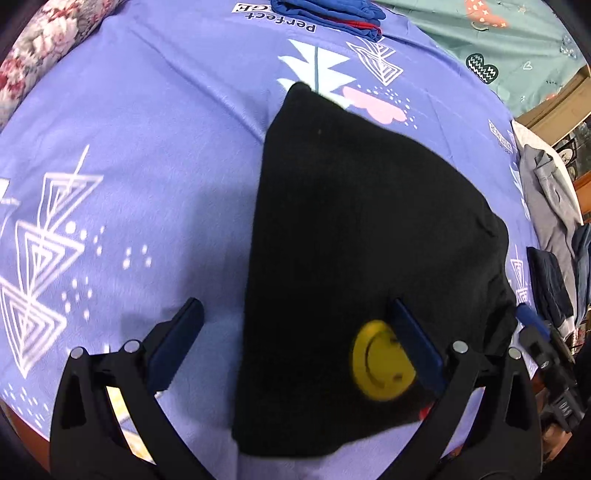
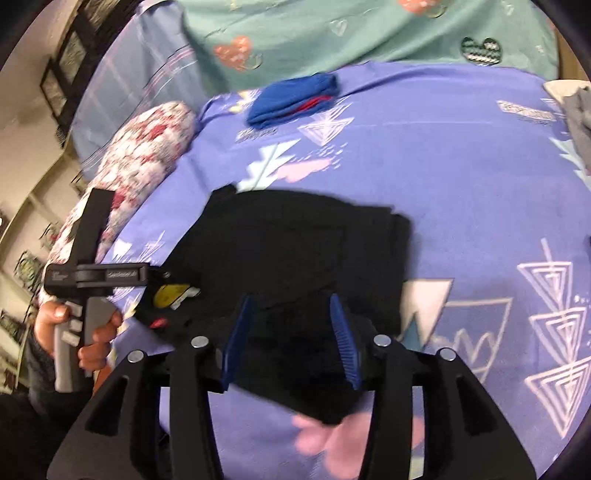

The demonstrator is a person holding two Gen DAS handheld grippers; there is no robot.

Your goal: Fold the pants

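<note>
Right at the near edge of the bed, the black pants (image 1: 354, 258) lie folded into a compact dark block on the lilac bedsheet (image 1: 147, 166), a yellow smiley patch (image 1: 382, 363) showing at the near end. The left gripper (image 1: 295, 321) hovers over that end with its jaws spread wide, one blue pad (image 1: 177, 339) above bare sheet and the other above the patch, gripping nothing. The right gripper (image 2: 293, 325) hangs over the opposite side of the bundle, jaws partway apart with only cloth beneath them; I judge that they pinch nothing, though blur makes contact hard to rule out.

The fold looks close to finished. To do this step well, I would lift both tools straight clear so that no pad drags the top layer, then check that the edges line up and press any bulging corner flat before leaving it.

In the right wrist view a hand (image 2: 92, 332) holds the left tool's handle beside the bed. Farther along the sheet, with its white triangle and tree prints, a folded blue garment (image 2: 291, 99) with a red stripe rests near the far edge. A floral pillow (image 2: 140, 166) lies at one side, grey clothes (image 1: 550, 199) are heaped at the other, and a teal blanket (image 2: 332, 29) with heart shapes covers the back. Framed pictures (image 2: 66, 74) hang on the wall beyond.
</note>
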